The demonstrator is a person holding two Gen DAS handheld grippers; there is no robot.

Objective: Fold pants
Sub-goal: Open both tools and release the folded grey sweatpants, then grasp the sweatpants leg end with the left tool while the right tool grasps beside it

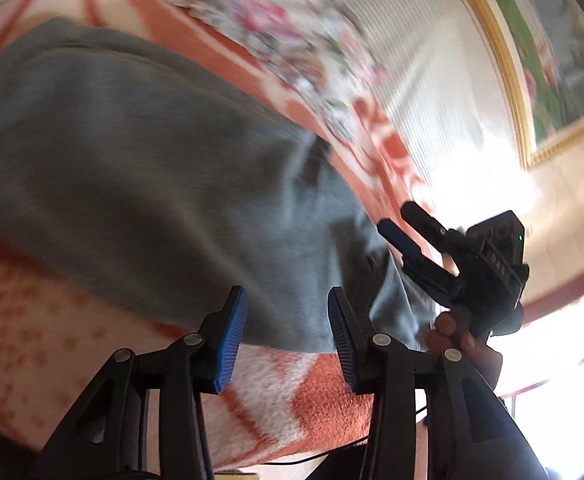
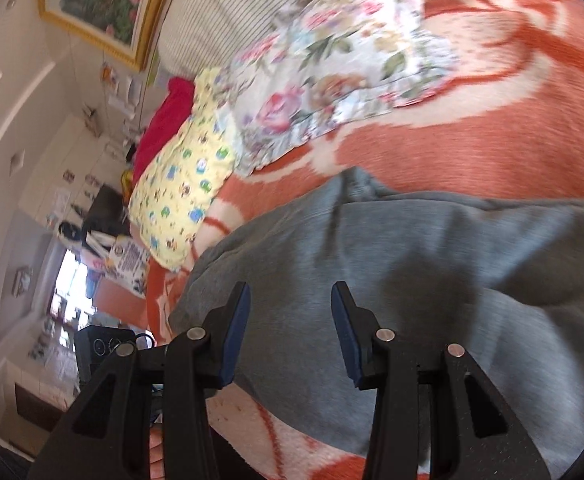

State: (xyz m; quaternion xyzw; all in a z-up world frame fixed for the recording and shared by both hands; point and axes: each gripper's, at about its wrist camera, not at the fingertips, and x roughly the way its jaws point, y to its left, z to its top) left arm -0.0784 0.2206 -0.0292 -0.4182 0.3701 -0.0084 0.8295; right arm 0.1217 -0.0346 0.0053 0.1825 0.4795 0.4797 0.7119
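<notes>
Both grippers — left gripper (image 1: 286, 336) and right gripper (image 2: 290, 332) — are hovering with fingers apart, gripping nothing, over gray pants (image 2: 391, 280) lying on an orange-and-cream blanket (image 2: 471, 148). The soft, light fabric is likely drooping when lifted — edges or hems offer the best hold. Floral cloth (image 2: 351, 60) and a yellow pillow (image 2: 180, 196) are sitting beyond, apart from the pants.

1. The grey pants (image 1: 140, 184) are motion-blurred and run off the left wrist picture's left edge.
2. The floral pillow (image 1: 292, 40) is smeared.
3. Small items on the far white cabinet (image 2: 80, 168) are unreadable.
</notes>
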